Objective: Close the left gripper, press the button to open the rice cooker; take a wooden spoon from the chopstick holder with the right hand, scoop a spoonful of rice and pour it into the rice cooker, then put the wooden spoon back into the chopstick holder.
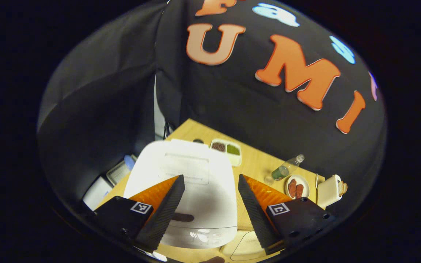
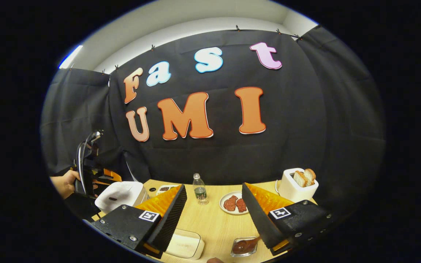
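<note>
**Cooker dead ahead of your left hand-held gripper**

Cooker (image 1: 185,190) sits lid-down on the table (image 1: 254,160), straight below and ahead of your left hand-held gripper (image 1: 210,208), whose jaws gape wide and empty. Its dark button (image 1: 183,218) lies between the fingers, toward the left one. Your right hand-held gripper (image 2: 214,215) hangs well apart, also wide open and empty. Left is nearer.

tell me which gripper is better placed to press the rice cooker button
Left. The left gripper hangs right over the closed rice cooker, jaws open; the right gripper is off to the side over bare table.
</note>
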{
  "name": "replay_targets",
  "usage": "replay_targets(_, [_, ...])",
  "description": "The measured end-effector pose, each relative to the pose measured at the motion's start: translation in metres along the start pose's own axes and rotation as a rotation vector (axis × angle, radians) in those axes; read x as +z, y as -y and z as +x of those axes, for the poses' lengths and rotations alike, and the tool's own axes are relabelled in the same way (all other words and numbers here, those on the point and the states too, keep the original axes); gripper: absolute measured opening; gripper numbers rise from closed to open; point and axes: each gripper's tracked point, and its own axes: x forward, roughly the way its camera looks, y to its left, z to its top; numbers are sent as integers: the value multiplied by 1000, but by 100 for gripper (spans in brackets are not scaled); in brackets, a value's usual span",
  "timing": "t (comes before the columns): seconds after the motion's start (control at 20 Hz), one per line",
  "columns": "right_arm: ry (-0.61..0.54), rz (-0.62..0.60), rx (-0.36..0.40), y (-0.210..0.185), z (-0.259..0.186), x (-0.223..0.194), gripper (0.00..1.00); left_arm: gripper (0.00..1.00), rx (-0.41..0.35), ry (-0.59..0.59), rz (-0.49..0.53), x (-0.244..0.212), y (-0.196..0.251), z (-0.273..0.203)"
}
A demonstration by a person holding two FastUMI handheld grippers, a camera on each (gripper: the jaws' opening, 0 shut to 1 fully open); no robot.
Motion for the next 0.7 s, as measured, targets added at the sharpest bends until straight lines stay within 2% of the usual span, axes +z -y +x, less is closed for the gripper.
replay_targets(0.15, [65,-16,30,-18,13,22,94,99,-102,261,114,53,36,-66])
replay_targets(0.25, [104,-26,45,-29,22,34,94,99,-123,391,167,74,56,-111])
replay_targets(0.4, [138,-49,63,-43,32,49,94,99,-150,485,206,71,77,-146])
replay_targets(0.7, [251,-62,118,-79,34,86,94,100,-144,648,296,63,83,-195])
